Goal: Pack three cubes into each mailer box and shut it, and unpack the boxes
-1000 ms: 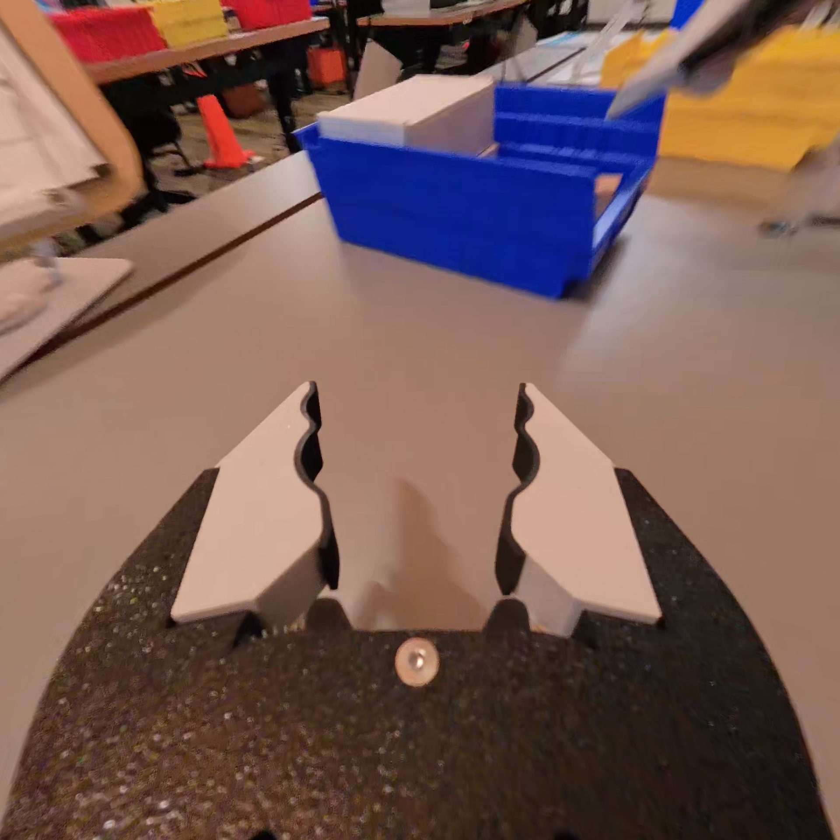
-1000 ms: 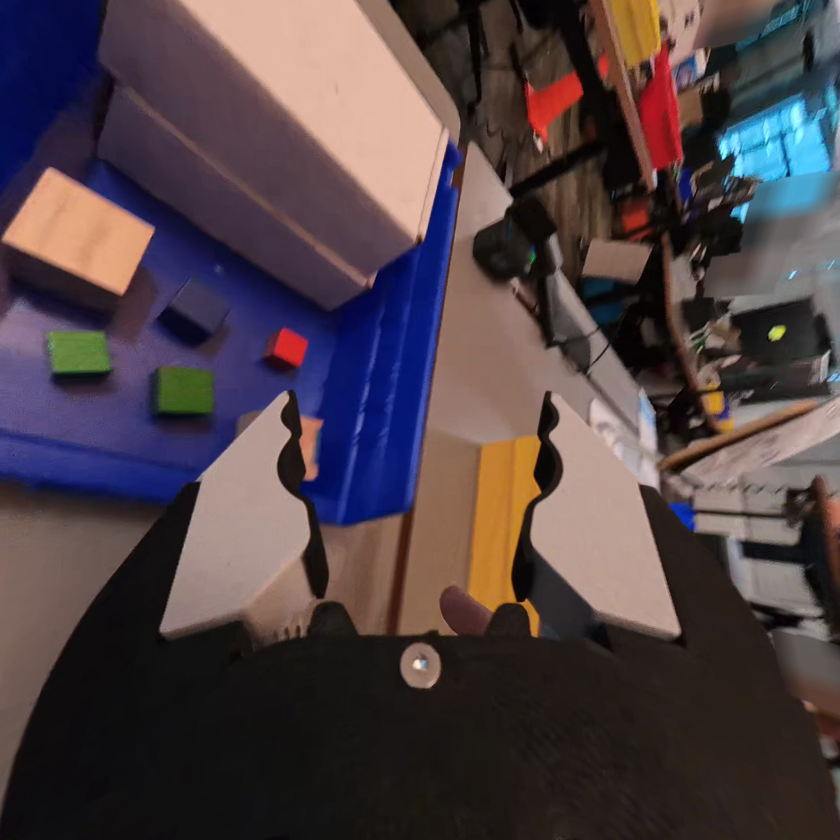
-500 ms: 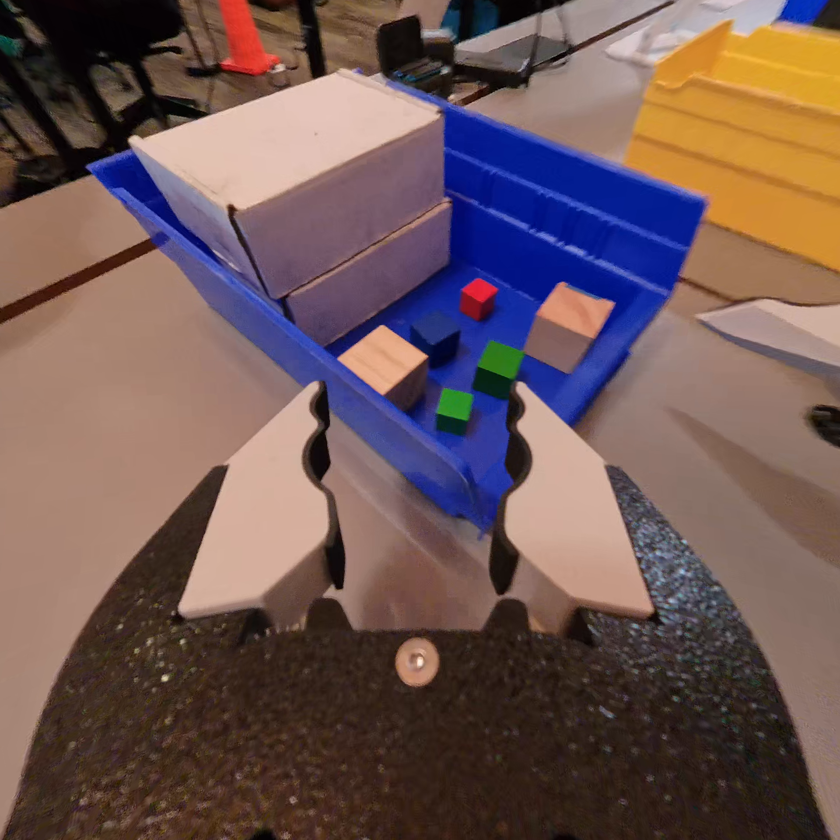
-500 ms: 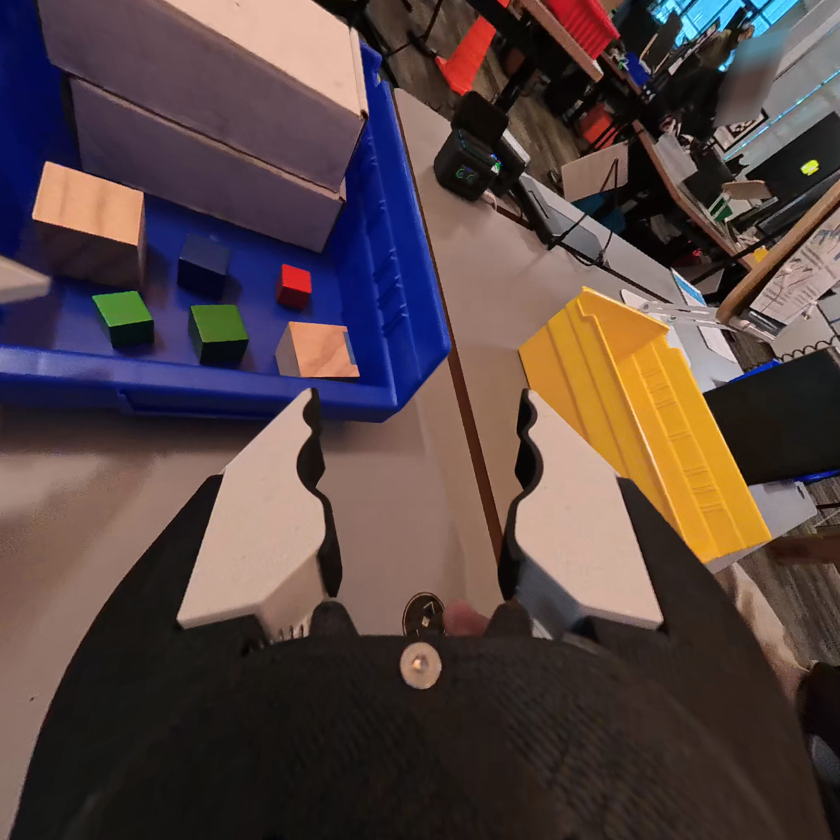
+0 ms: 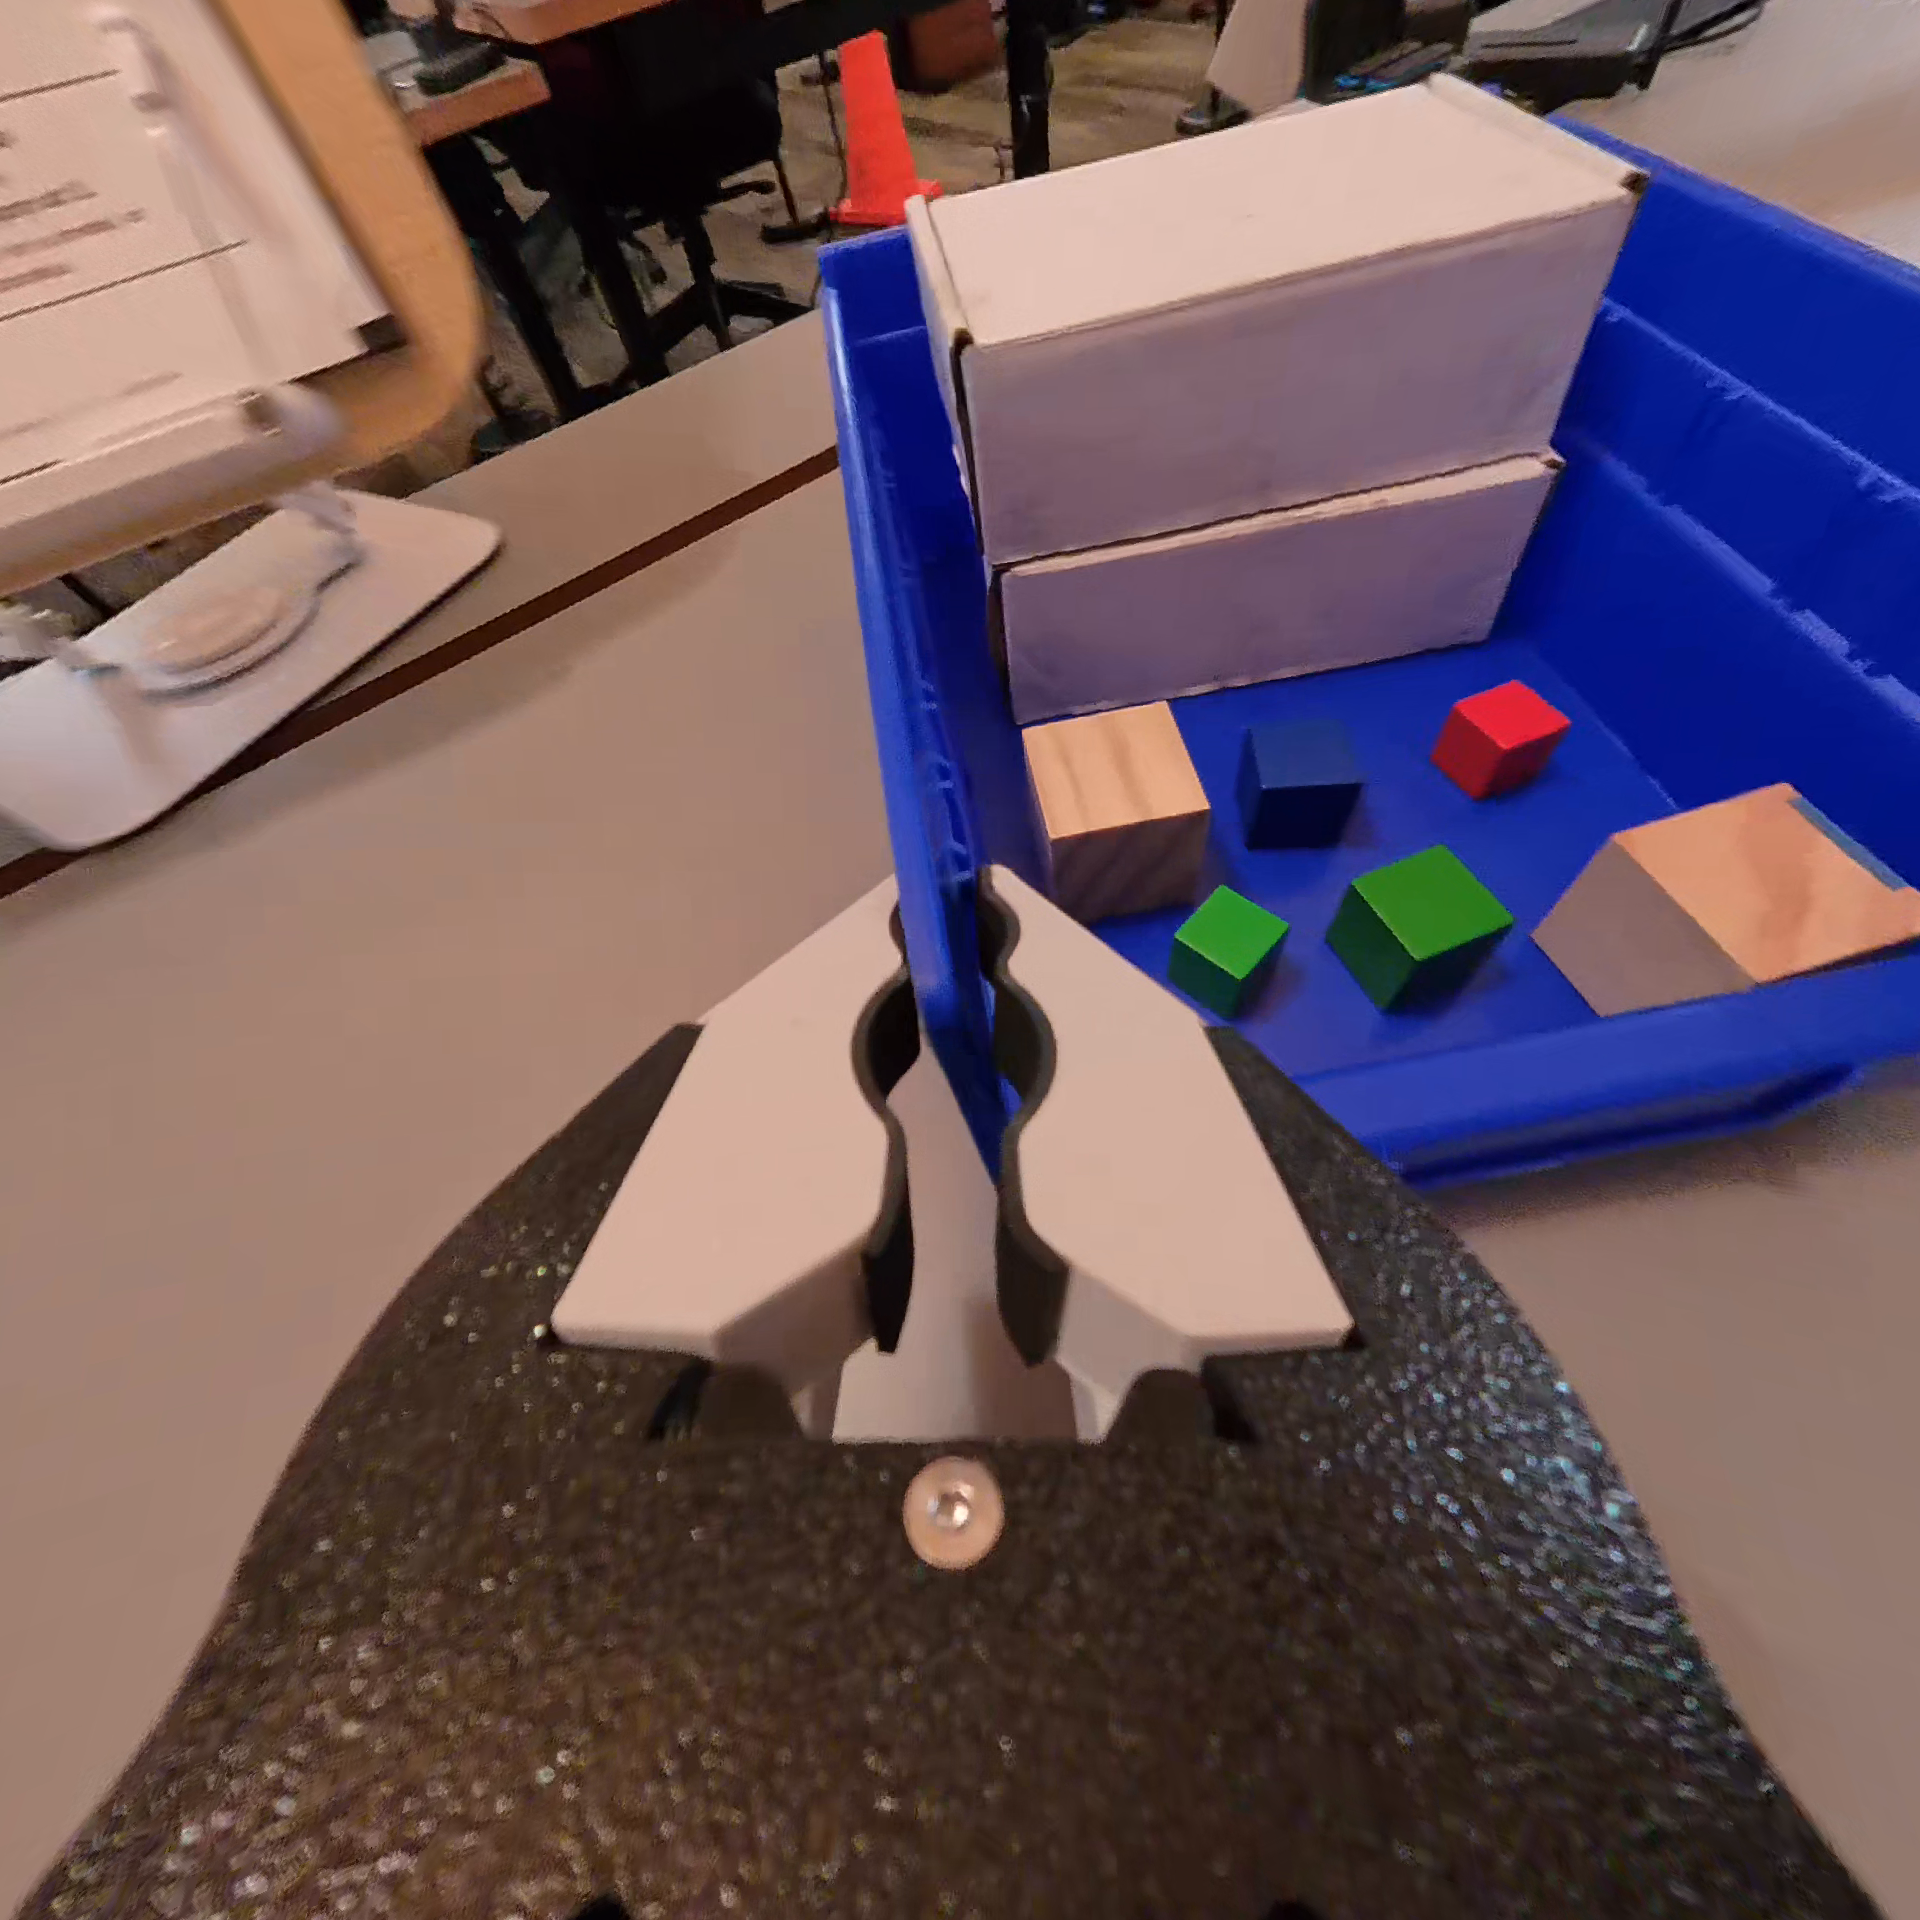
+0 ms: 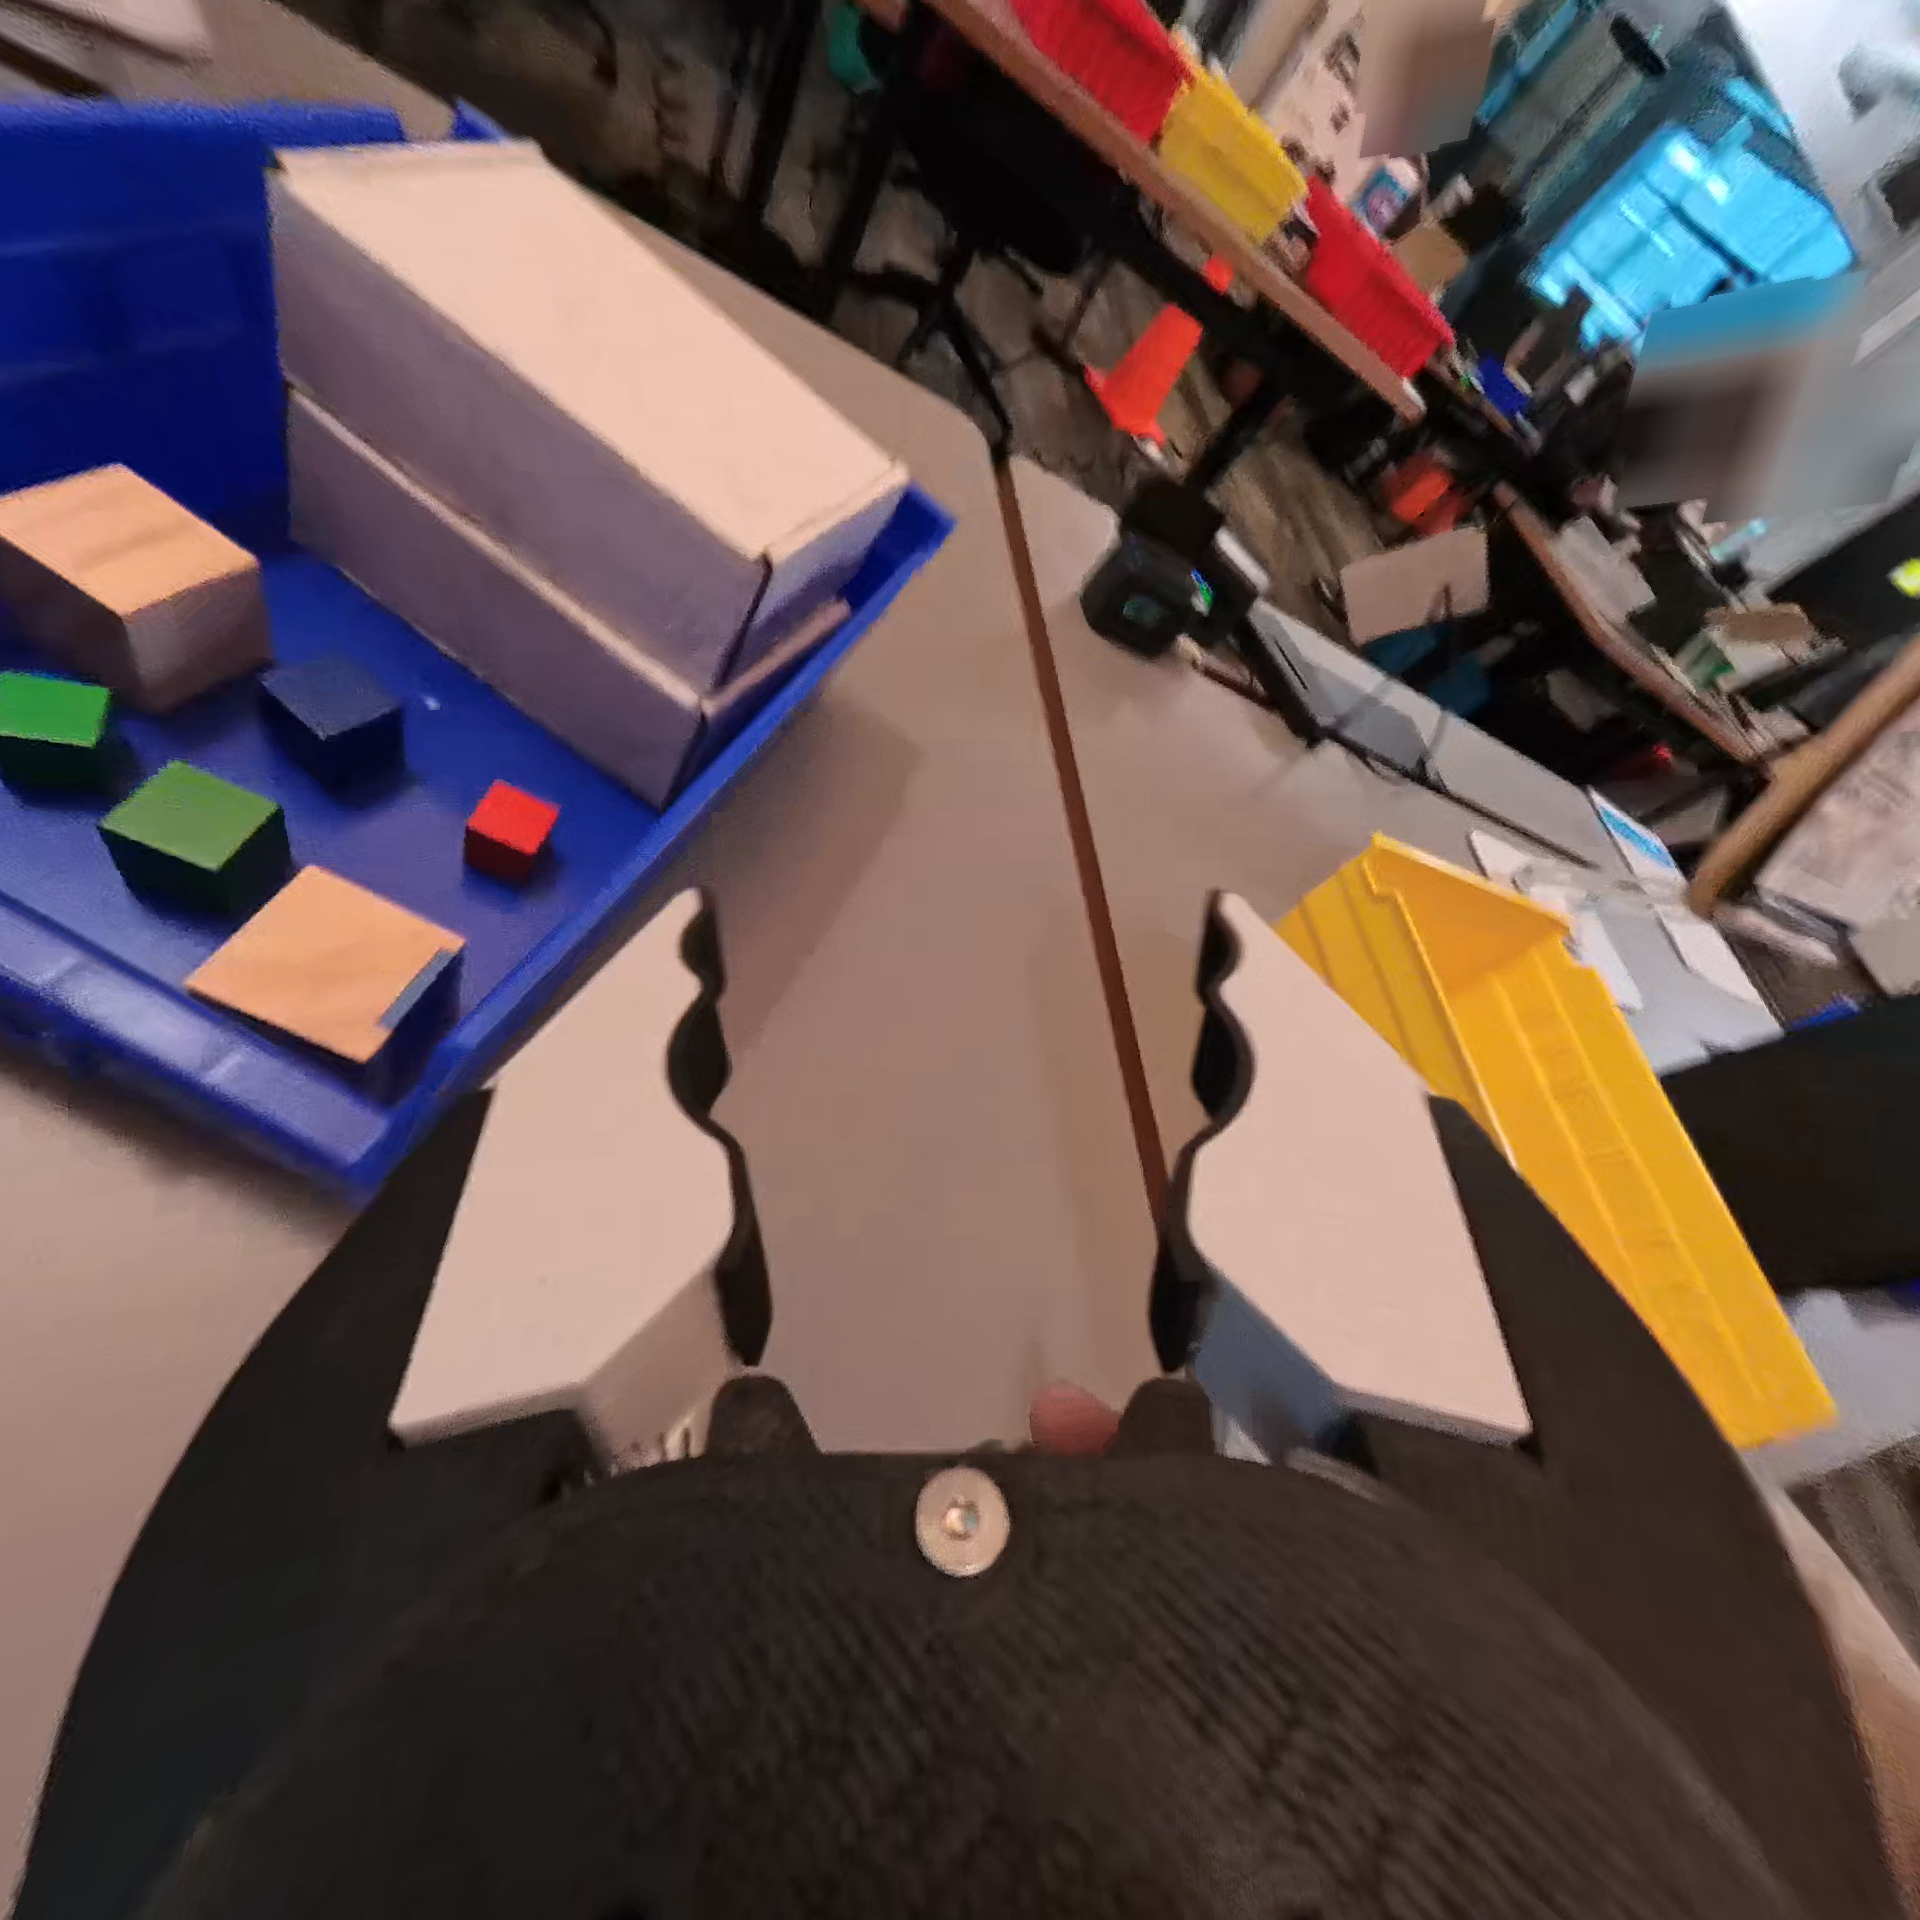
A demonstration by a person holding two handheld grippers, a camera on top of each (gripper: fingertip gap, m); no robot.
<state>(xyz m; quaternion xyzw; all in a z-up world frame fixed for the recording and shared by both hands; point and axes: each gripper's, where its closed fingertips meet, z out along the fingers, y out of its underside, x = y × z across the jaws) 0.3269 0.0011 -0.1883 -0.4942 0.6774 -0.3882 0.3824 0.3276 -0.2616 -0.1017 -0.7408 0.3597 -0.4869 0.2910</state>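
A blue bin (image 5: 1683, 1091) on the grey table holds two shut white mailer boxes, the upper (image 5: 1268, 312) stacked on the lower (image 5: 1257, 613). In front of them lie loose cubes: two wooden (image 5: 1117, 805), one dark blue (image 5: 1299, 779), one red (image 5: 1496, 732), two green (image 5: 1418, 920). My left gripper (image 5: 945, 904) is shut on the bin's left wall (image 5: 914, 675) near its front corner. My right gripper (image 6: 961, 914) is open and empty over bare table, just right of the bin (image 6: 156, 1049). The boxes (image 6: 582, 384) and the red cube (image 6: 509, 826) also show there.
A yellow bin (image 6: 1558, 1143) lies on the table right of my right gripper. A paper stand with a white base (image 5: 239, 582) stands left of the blue bin. A dark seam (image 6: 1070, 790) crosses the table. A black device (image 6: 1143, 592) and an orange cone (image 5: 873, 135) lie beyond.
My left gripper moved up to the blue bin and closed on its left wall. My right gripper swung away from above the bin to its right side and stayed open.
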